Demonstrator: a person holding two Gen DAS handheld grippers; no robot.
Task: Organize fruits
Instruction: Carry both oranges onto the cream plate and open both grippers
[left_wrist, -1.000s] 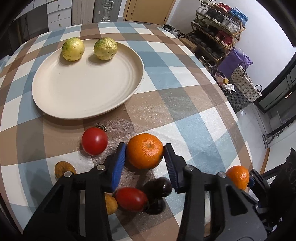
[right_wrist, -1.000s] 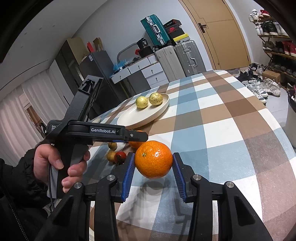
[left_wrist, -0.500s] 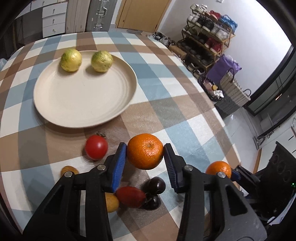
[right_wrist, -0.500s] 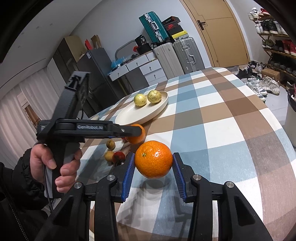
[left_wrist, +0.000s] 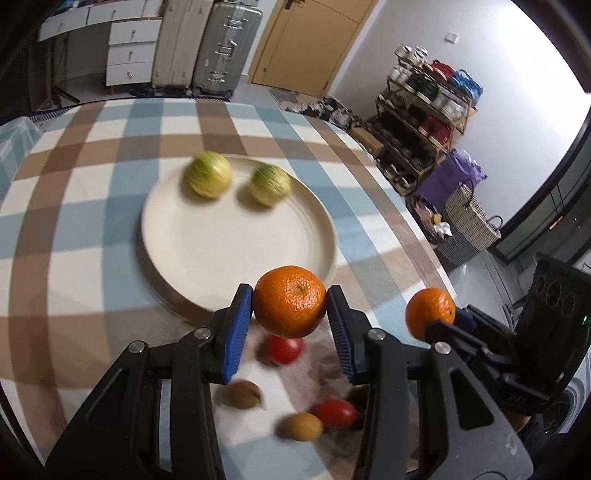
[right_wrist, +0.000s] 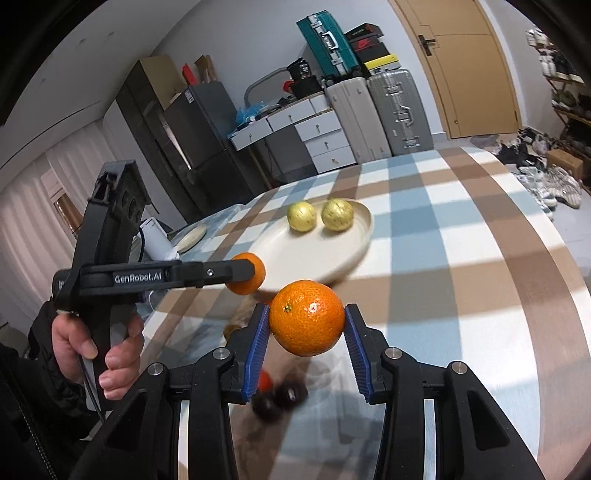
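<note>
done: two green fruits (left_wrist: 236, 179) on plate (left_wrist: 192, 258) | left hand-held gripper (left_wrist: 290, 317) clamps orange (left_wrist: 290, 312) before plate | right hand-held gripper (right_wrist: 306, 328) clamps second orange (right_wrist: 306, 323) | left: tomatoes (left_wrist: 282, 349), small fruits below on worktop (left_wrist: 74, 236)

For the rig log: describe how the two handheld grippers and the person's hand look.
Both the left gripper and the right gripper are matte black, with ribbed blue finger pads and silver pivot screws. The left one's side reads "GenRobot.AI" in white. A bare hand in a dark sleeve grips its handle, where a thin cable hangs.
</note>
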